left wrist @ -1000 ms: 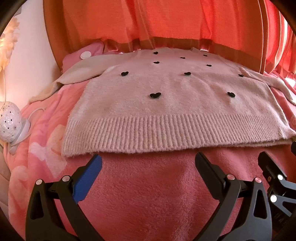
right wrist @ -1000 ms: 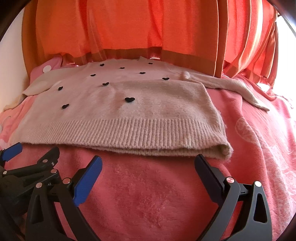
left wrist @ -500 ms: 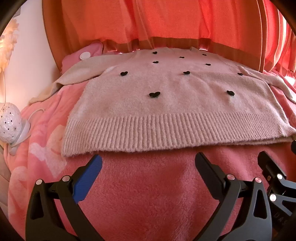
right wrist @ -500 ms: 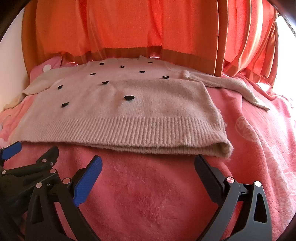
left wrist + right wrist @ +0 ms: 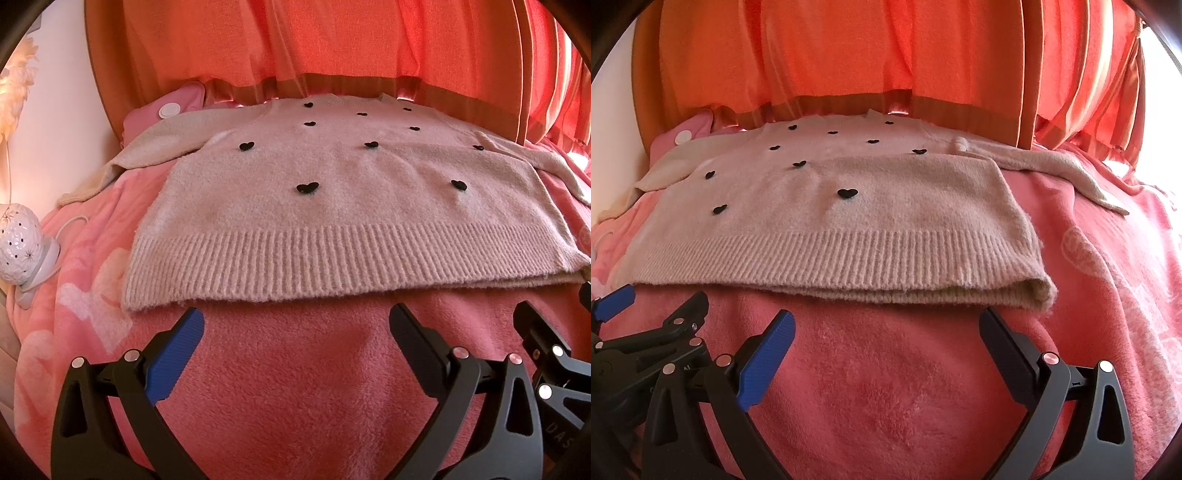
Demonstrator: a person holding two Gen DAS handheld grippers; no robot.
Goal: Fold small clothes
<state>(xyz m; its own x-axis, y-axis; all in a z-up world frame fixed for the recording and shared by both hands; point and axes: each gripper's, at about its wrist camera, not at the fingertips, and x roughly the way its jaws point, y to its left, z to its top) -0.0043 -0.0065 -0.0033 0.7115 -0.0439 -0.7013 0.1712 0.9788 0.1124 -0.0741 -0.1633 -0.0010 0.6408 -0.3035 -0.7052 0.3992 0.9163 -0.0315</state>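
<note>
Left wrist view: pale pink sweater [image 5: 332,206] with black hearts lies flat across the bed [image 5: 295,387], ribbed hem nearest; left hand-held gripper [image 5: 295,325] and right hand-held gripper [image 5: 886,325] gape apart, empty, just short of it.

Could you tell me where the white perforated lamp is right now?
The white lamp appears only in the left wrist view, at the far left edge beside the pink blanket, left of the sweater.

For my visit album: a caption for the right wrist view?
Open right gripper poised before a pink heart-dotted sweater spread on a pink blanket.
</note>
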